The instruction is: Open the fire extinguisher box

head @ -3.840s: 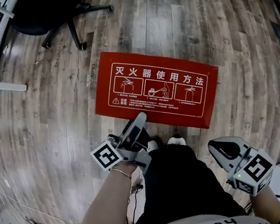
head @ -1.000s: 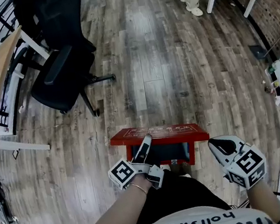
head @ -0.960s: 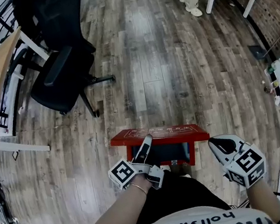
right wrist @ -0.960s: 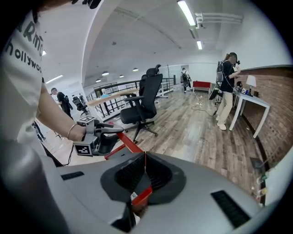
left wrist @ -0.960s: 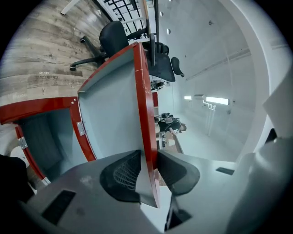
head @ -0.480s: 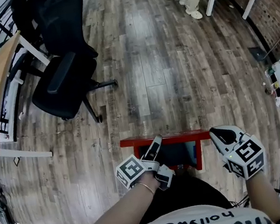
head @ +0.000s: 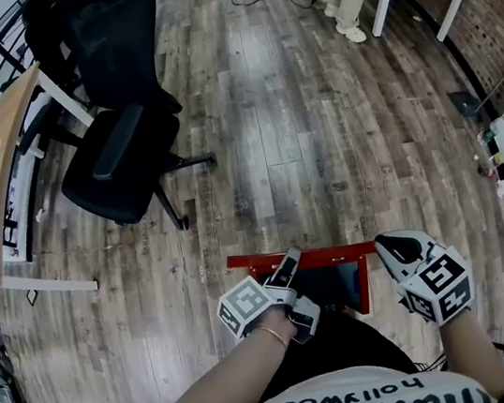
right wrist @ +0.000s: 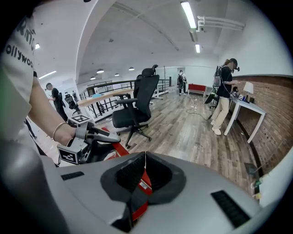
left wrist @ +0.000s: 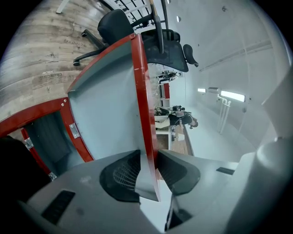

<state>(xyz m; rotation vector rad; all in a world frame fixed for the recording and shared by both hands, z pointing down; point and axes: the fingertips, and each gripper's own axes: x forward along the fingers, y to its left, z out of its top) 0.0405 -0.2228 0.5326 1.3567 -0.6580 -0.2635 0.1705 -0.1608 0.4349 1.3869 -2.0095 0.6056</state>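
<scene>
one box (head: 366, 286), two hand-held grippers (head: 291, 258) (head: 389, 244), one chair (head: 119, 152)

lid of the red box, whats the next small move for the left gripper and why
Probably tip the lid a little further back, past upright, before letting go. The left gripper is clamped on the lid's free edge, and the lid stands about upright over the open box. Released there, it might drop shut again.

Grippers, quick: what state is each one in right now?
Left gripper: jaws closed on the edge of the red box lid.
Right gripper: jaws shut, holding nothing.
</scene>
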